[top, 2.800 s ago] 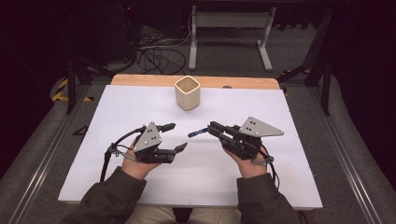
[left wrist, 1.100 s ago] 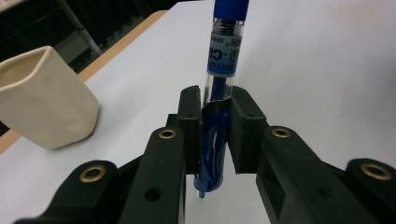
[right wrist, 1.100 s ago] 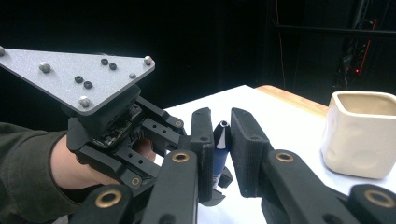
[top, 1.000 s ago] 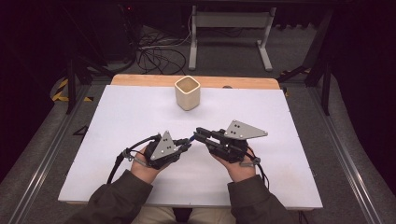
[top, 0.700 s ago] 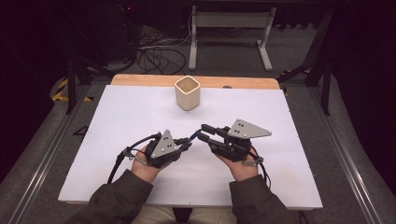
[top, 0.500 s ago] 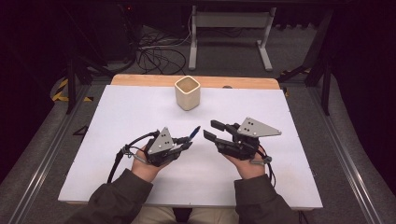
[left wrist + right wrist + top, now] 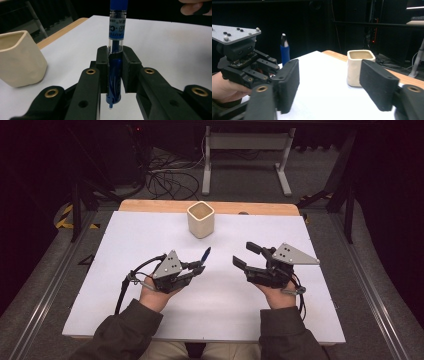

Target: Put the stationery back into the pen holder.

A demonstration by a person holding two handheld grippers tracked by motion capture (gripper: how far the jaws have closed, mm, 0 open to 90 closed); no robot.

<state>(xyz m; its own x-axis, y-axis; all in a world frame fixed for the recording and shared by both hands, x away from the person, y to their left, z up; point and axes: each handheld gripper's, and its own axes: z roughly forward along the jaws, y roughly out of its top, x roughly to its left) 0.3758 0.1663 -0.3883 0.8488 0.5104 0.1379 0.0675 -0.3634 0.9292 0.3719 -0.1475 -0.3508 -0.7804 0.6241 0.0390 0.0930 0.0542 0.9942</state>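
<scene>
**Pen handed over, cup ahead**

Blue pen (image 7: 115, 62) clamped upright in the shut left gripper (image 7: 196, 268), centre-left of the high view, short of the beige cup (image 7: 201, 219) at upper centre. Right gripper (image 7: 242, 255) empty, jaws just been opening, nothing between.

Risk: narrow grip low on the barrel; could pivot or slip on tilting toward the cup.

Left gripper view reveals pads on the rubber sleeve; high view gives only a tilted blue sliver.

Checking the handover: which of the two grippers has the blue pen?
The left gripper: its jaws are clamped on the blue pen. The right gripper stands apart, jaws just opened, nothing between them.
</scene>
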